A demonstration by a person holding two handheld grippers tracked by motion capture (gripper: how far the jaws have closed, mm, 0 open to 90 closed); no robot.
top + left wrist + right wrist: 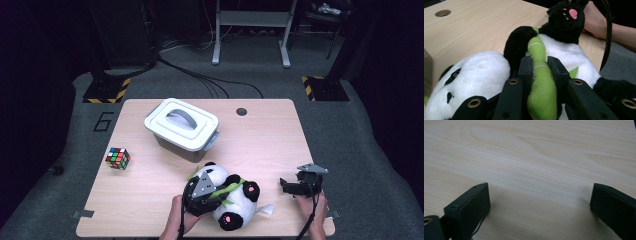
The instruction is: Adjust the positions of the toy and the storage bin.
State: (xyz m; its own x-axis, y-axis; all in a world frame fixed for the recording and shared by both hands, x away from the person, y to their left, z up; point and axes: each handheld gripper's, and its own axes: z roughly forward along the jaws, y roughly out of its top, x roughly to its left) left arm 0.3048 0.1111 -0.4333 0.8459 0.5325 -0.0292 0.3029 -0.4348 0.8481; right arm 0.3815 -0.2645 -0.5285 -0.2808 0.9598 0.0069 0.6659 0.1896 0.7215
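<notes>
- A plush panda (pixel 227 196) lies on its back near the front edge of the wooden tabletop (pixel 260 145), its head toward the storage box and its pink-soled feet toward the person.
- The left gripper (pixel 209 196) sits on top of the toy; in the left gripper view its jaws are closed down on the green bamboo stalk (pixel 541 82) stitched across the panda's chest, one jaw on each side and pressing into the fabric.
- The bamboo stalk runs up between the panda's black arm (pixel 519 43) and its white belly, ending by a black foot with a pink sole (pixel 568 20).
- The right gripper (pixel 290 188) rests low over bare wood just to the right of the panda, apart from it; the right gripper view shows its jaws spread wide with nothing between them.
- The person's right hand (pixel 314 207) holds that gripper at the tabletop's front right corner.
- A grey storage box with a white handled lid (pixel 182 123) stands behind the panda, lid on.
- A Rubik's cube (pixel 117 158) sits well apart near the left edge.
- A round cable hole (pixel 241 111) marks the far side of the tabletop.
</notes>
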